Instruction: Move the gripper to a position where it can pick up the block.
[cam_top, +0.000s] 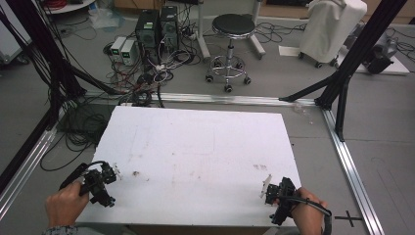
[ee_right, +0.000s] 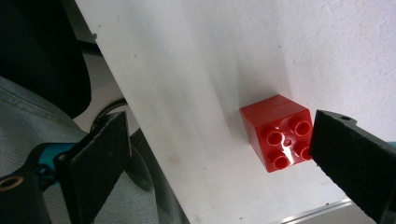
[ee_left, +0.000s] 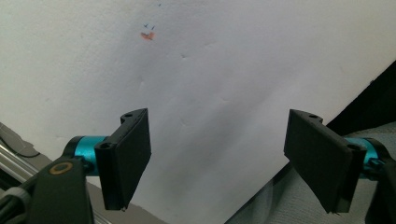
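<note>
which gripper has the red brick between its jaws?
The right gripper: a red four-stud brick sits on the white board beside one open jaw. The left gripper frames bare board.

The worktop [cam_top: 195, 147] is white with faint brownish smudges. The block [ee_right: 278, 133] is glossy red. Both tools have black jaws on turquoise mounts.

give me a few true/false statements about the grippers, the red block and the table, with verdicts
1. The right gripper is clamped on the red block. False: its fingers stand wide apart, the block beside one of them.
2. The left gripper is open with nothing between its fingers. True.
3. The red block has four studs on its face. True.
4. The white table is covered with blue blocks. False: its top is mostly bare.
</note>
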Demonstrator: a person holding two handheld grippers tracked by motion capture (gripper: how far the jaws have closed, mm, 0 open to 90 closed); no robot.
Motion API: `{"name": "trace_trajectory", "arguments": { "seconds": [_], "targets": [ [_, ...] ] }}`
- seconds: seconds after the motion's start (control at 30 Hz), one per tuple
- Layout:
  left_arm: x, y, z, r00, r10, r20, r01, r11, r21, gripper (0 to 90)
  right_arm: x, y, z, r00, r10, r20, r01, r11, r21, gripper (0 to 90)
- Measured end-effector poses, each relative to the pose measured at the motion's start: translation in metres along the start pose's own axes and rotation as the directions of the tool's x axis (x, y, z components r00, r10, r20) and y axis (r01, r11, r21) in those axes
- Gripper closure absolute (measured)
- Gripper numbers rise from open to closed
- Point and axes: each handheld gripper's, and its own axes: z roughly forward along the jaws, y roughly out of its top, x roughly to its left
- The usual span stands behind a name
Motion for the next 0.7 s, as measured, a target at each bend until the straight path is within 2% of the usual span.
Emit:
{"name": "trace_trajectory", "arguments": {
  "seconds": [0.4, 0.7],
  "targets": [
    [0.000, 0.000, -0.001, 1.0000, -0.008, -0.002, 0.008, 0.9999, -0.015, 23.2, -0.005, -0.001, -0.003, 0.9998, -0.013, 0.014, 0.013, 1.000, -0.003, 5.0],
    [0.000, -0.001, -0.001, 1.0000, -0.009, 0.000, 0.009, 0.9999, -0.014, 23.2, -0.014, 0.001, -0.002, 0.9970, -0.066, 0.042, 0.066, 0.998, -0.009, 5.0]
  ]
}}
